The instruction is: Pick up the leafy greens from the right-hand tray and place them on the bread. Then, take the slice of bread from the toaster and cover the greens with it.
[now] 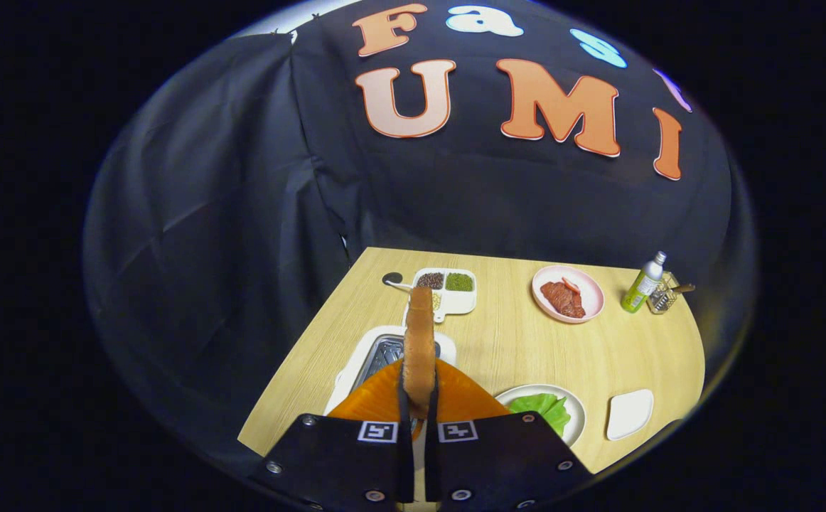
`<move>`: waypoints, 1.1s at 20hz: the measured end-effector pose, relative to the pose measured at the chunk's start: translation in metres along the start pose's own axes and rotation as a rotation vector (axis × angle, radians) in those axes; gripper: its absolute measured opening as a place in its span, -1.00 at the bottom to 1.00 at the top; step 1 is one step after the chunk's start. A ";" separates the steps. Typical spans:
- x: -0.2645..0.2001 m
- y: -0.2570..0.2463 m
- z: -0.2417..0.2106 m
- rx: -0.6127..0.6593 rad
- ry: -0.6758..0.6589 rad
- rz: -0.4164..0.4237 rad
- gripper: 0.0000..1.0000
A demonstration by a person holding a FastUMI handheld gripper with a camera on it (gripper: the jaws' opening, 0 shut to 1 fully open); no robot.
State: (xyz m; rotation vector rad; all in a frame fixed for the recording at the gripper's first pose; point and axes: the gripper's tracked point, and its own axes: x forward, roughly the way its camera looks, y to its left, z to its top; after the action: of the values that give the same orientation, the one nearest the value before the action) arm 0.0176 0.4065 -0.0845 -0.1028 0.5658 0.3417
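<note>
the slice of bread (419,341) stood edge-on, clamped between both fingers of the gripper (419,398), its long axis running straight ahead, while the leafy greens (542,407) on their plate (575,419) lay just right of the jaws.

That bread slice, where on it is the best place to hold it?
By its flat faces near one end, as here: the hand-held gripper comes edge-on, both fingers pressing either face of the bread slice. The slice is thin and broad, so its faces give an easy pinch. It stands upright above the toaster.
</note>
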 end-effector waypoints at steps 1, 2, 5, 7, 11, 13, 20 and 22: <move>-0.004 -0.003 0.002 0.014 -0.009 0.005 -0.87; -0.008 -0.008 0.005 0.024 -0.015 0.006 -0.88; -0.016 -0.029 0.007 0.031 -0.028 -0.014 -0.87; -0.019 -0.041 0.003 0.045 -0.026 -0.020 -0.88; -0.020 -0.071 -0.014 0.068 -0.007 -0.038 -0.87; -0.019 -0.087 -0.026 0.082 0.010 -0.046 -0.88; -0.002 -0.128 -0.082 0.111 0.099 -0.033 -0.87; 0.005 -0.135 -0.099 0.125 0.123 -0.012 -0.88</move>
State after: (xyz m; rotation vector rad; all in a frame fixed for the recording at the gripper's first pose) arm 0.0180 0.2623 -0.1702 -0.0070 0.7066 0.2884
